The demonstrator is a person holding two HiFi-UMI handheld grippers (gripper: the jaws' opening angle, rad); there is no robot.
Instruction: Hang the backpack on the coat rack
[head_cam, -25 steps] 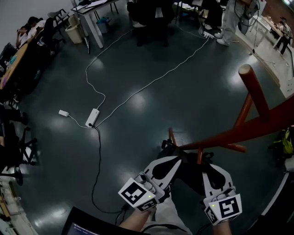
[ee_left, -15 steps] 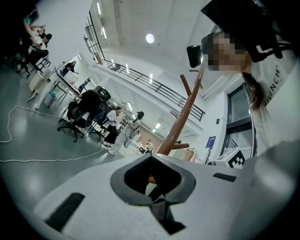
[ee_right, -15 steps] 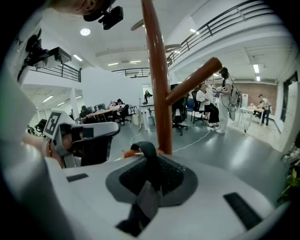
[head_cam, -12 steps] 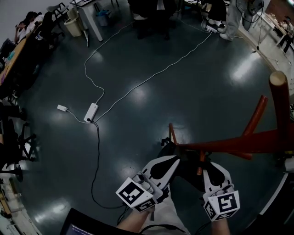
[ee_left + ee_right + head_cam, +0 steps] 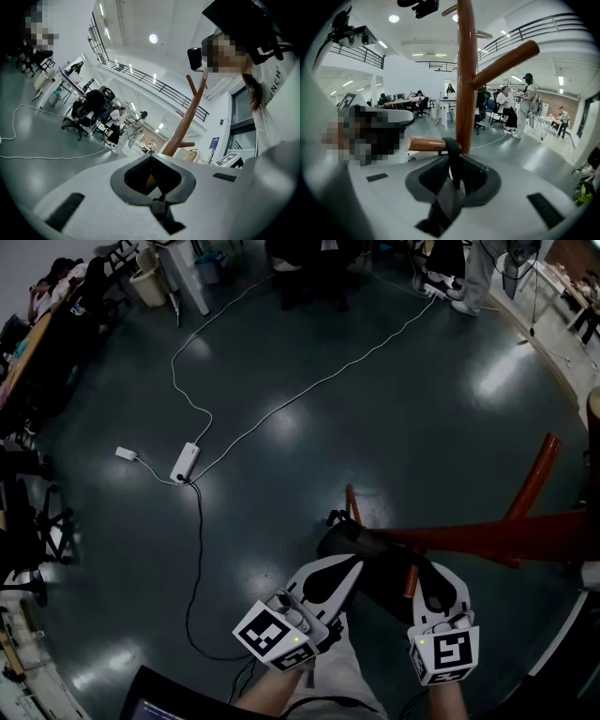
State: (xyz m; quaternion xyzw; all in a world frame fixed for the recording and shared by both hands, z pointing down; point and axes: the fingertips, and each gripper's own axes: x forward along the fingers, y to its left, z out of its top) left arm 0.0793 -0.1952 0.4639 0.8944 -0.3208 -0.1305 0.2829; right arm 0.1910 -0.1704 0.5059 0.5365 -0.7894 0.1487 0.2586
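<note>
The black backpack [image 5: 375, 563] hangs between my two grippers, right against the red-brown wooden coat rack [image 5: 487, 535]. In the head view my left gripper [image 5: 345, 570] is shut on the bag's left side and my right gripper [image 5: 433, 579] on its right side. In the right gripper view a black strap [image 5: 451, 157] loops over a short peg [image 5: 426, 143] beside the rack's pole [image 5: 465, 70] and runs down into the shut right gripper [image 5: 452, 164]. In the left gripper view the left gripper [image 5: 152, 161] is shut, with a dark strap end [image 5: 162, 210] pinched low between its jaws; the pole [image 5: 187, 117] rises just behind.
A white cable and power strip [image 5: 185, 463] lie on the dark glossy floor at left. Office chairs [image 5: 28, 521] stand at the far left, desks and seated people along the top edge. A laptop corner [image 5: 178, 704] shows at the bottom.
Both grippers stay shut on the backpack and have edged closer to the rack's low peg. The rack's top has slid out of the head view at the right.
</note>
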